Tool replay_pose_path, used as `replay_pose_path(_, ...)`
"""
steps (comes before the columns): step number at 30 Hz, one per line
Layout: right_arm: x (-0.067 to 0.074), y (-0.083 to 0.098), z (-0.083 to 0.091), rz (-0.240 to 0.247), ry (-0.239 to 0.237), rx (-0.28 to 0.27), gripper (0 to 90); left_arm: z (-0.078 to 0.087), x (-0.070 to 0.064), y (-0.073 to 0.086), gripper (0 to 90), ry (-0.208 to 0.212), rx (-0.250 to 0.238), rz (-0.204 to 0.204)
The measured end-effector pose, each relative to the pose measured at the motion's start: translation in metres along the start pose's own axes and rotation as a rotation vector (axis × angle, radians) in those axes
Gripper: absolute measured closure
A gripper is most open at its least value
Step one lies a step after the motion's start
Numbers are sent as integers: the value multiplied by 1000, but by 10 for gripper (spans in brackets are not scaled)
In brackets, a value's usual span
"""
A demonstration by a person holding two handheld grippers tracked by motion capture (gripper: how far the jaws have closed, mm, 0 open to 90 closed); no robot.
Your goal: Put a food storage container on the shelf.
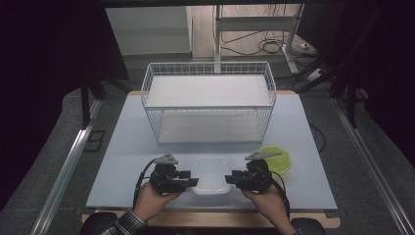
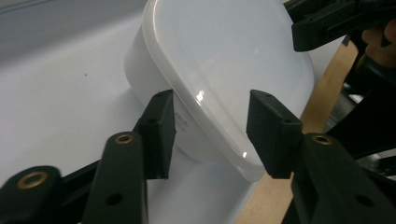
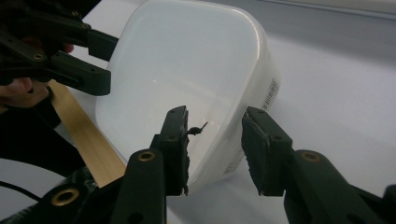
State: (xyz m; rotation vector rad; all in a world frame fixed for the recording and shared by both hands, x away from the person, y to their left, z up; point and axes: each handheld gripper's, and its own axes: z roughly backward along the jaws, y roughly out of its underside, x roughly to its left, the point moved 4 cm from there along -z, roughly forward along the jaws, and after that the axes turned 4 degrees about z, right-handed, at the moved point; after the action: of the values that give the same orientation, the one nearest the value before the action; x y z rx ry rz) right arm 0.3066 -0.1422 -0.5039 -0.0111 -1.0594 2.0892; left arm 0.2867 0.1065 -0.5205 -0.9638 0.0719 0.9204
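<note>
A white translucent plastic container sits near the table's front edge, directly between both hands. My left gripper stands open at the container's left side. In the left gripper view its jaws straddle the rim of the container, one outside the wall and one over the inside. My right gripper is open at the container's right side. In the right gripper view it likewise brackets the wall of the container, with a gap showing at the jaws.
A white two-level wire rack stands at the middle back of the pale table. A lime-green bowl rests just right of my right gripper. A wooden strip runs along the table's front edge.
</note>
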Motion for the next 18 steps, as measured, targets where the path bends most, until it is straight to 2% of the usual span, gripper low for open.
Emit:
replay_pose_path(2,-1,0,0,-22,-10,-4,642,0,-1,0,553,-7,-11,-5)
replay_pose_path(6,-2,1,1,-35,-4,-6,653,1,-3,0,582,-33,-35,-21)
replay_pose_path(18,-4,-1,6,-31,44,-62,743,3,-4,-2,704,-50,-92,-19)
